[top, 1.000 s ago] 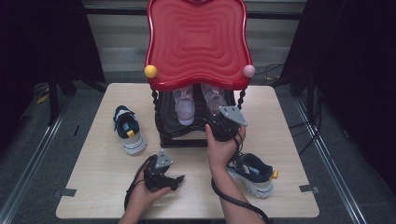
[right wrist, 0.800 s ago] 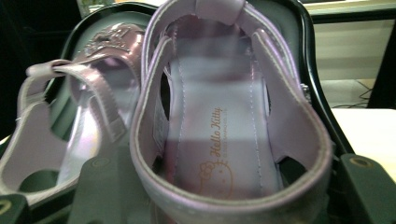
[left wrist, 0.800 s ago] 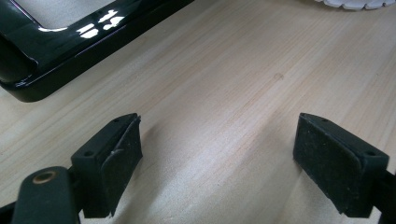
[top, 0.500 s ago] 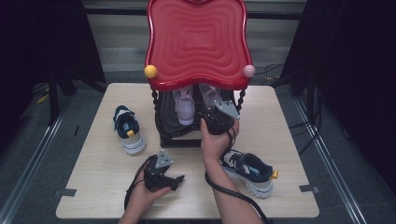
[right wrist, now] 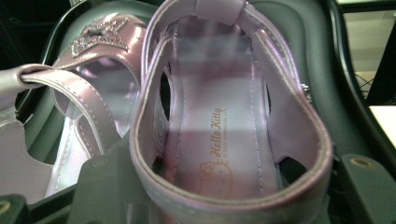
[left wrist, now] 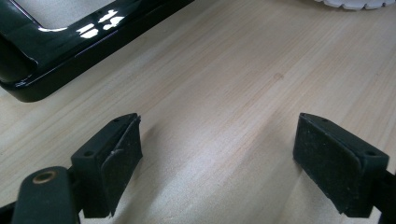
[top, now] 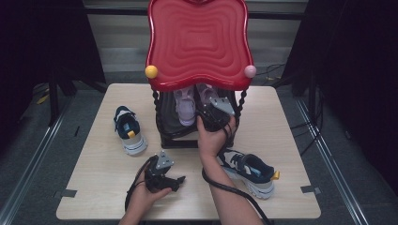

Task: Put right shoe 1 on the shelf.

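I see the table [top: 281, 122] bearing a red-topped rack [top: 199, 42]. On its lower shelf stand two pink sandals; my right gripper [top: 212, 114] has its jaws either side of the heel of the right-hand sandal [right wrist: 224, 140], whether pressing I cannot tell. My left gripper [left wrist: 219, 158] rests wide open on bare wood, holding nothing.

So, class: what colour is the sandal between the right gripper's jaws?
Pale lilac-pink, glossy, seen best in the right gripper view: sandal, right gripper.
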`<state>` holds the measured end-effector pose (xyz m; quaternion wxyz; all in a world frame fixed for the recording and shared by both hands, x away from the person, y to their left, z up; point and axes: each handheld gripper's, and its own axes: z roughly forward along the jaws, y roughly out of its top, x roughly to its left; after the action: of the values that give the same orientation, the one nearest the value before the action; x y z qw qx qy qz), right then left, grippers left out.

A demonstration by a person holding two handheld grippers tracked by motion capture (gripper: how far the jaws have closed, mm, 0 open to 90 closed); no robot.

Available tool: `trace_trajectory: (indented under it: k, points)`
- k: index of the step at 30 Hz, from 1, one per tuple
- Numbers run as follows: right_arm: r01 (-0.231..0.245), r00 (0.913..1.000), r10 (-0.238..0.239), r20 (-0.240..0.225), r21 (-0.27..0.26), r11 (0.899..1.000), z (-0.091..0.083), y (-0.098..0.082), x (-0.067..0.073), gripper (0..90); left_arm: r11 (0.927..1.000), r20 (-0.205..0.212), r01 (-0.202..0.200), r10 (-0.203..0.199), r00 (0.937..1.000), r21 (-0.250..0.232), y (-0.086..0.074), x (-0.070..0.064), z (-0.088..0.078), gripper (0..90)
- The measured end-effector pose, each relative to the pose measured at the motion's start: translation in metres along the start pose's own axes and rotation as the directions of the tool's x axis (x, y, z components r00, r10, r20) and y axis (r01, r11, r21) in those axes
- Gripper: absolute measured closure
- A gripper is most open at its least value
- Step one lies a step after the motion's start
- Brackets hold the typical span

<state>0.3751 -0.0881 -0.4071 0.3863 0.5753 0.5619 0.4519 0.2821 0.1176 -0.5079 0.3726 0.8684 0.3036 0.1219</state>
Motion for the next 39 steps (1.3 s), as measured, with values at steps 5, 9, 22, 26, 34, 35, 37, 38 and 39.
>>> trace_trajectory:
  k: [5, 9, 22, 26, 34, 35, 37, 38, 39]
  points:
    - [-0.010, 0.9995, 0.011, -0.028, 0.027, 1.000, 0.004, 0.000, 0.001, 34.7, 1.0000, 0.004, 0.004, -0.004, 1.0000, 0.000, 0.000, 0.000, 0.000, 14.8]
    - [-0.011, 0.9983, 0.014, -0.056, 0.042, 0.999, 0.003, 0.002, -0.001, 29.6, 1.0000, 0.004, 0.004, -0.004, 1.0000, 0.000, 0.000, 0.000, 0.000, 14.8]
    - [0.028, 0.9851, -0.026, -0.170, 0.009, 1.000, -0.018, 0.010, -0.008, 19.8, 1.0000, 0.003, 0.004, -0.004, 1.0000, 0.001, 0.000, 0.000, 0.000, 14.8]
    - [0.068, 0.9780, -0.069, -0.197, -0.012, 0.998, -0.028, 0.007, -0.012, 19.2, 1.0000, 0.003, 0.004, -0.004, 1.0000, 0.001, 0.000, 0.000, 0.000, 14.8]
    - [0.119, 0.9590, -0.114, -0.260, 0.005, 0.993, -0.043, 0.001, -0.019, 18.6, 1.0000, 0.004, 0.004, -0.004, 1.0000, 0.001, 0.000, 0.000, 0.000, 14.8]
    - [0.124, 0.9552, -0.118, -0.271, 0.005, 0.992, -0.045, 0.000, -0.020, 18.6, 1.0000, 0.004, 0.004, -0.004, 1.0000, 0.000, 0.000, 0.000, 0.000, 14.8]
    - [0.133, 0.9471, -0.126, -0.295, 0.004, 0.991, -0.048, -0.002, -0.023, 18.5, 1.0000, 0.003, 0.004, -0.004, 1.0000, 0.001, 0.000, 0.000, 0.000, 14.8]
    - [0.136, 0.9456, -0.128, -0.299, 0.006, 0.991, -0.049, -0.003, -0.023, 18.5, 1.0000, 0.003, 0.004, -0.004, 1.0000, 0.002, 0.000, 0.000, 0.000, 14.8]
    - [0.140, 0.9448, -0.131, -0.301, 0.009, 0.990, -0.050, -0.003, -0.024, 18.5, 1.0000, 0.003, 0.004, -0.004, 1.0000, 0.001, 0.000, 0.000, 0.000, 14.9]
